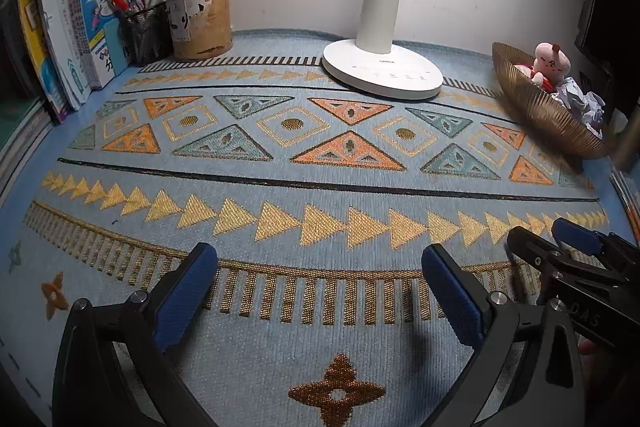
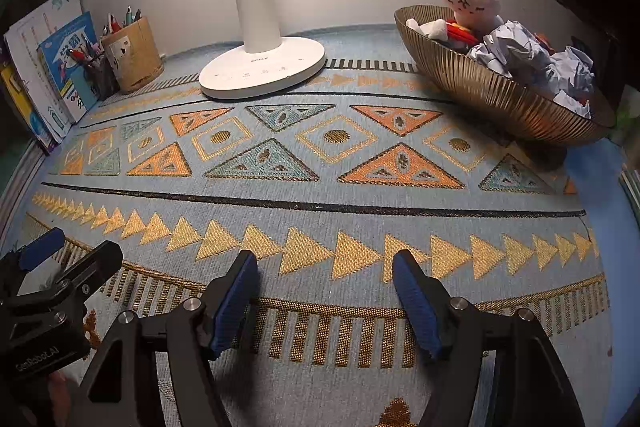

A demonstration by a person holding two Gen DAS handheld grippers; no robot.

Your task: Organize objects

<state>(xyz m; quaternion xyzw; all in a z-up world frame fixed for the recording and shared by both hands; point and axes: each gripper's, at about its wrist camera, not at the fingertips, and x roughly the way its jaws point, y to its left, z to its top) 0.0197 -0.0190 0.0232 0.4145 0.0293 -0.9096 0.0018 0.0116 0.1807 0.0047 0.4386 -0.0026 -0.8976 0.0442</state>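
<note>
A gold ribbed bowl (image 2: 500, 99) stands at the right on the patterned mat (image 2: 320, 195). It holds a pink plush toy (image 2: 472, 1) and crumpled paper balls (image 2: 532, 59). The bowl (image 1: 548, 111) with the plush toy (image 1: 554, 61) also shows at the right edge of the left wrist view. My left gripper (image 1: 320, 267) hangs open over the mat's front band with nothing between its blue pads (image 1: 188, 295). My right gripper (image 2: 326, 263) is open too, its jaws empty, above the row of yellow triangles. The two grippers sit side by side, each seen at the edge of the other's view.
A white desk lamp (image 1: 382, 71) stands at the back centre against the wall. At the back left are a bamboo pen cup (image 1: 200, 19), a black mesh pen holder (image 1: 146, 29) and upright books (image 1: 80, 27). A dark edge borders the far right.
</note>
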